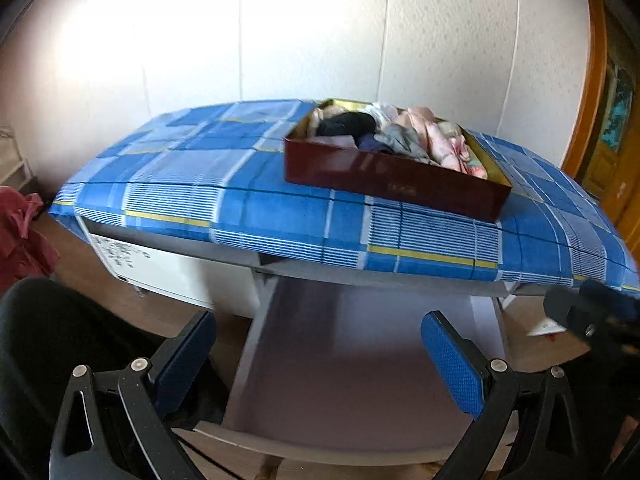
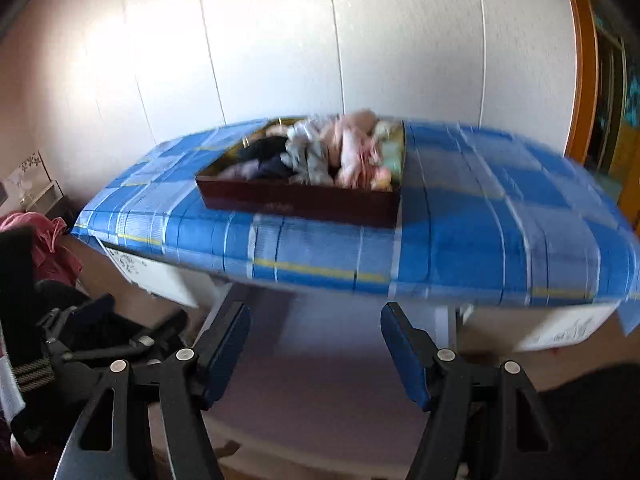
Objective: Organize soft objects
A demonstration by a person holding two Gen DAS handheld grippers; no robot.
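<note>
A dark red box (image 1: pixel 392 178) sits on a table covered with a blue checked cloth (image 1: pixel 200 184). It is full of soft folded items (image 1: pixel 404 136) in black, grey, pink and cream. The box (image 2: pixel 300 202) and its soft items (image 2: pixel 320 156) also show, blurred, in the right wrist view. My left gripper (image 1: pixel 320 360) is open and empty, held low in front of the table's near edge. My right gripper (image 2: pixel 316 350) is open and empty, also below the table edge. The right gripper's body (image 1: pixel 592 316) shows at the right edge of the left wrist view.
A white wall stands behind the table. White cabinets (image 1: pixel 160 268) sit under the table at both sides, with a pale panel (image 1: pixel 352 352) between them. A red cloth heap (image 1: pixel 20 236) lies at the left. A wooden door frame (image 1: pixel 592 80) is at the right.
</note>
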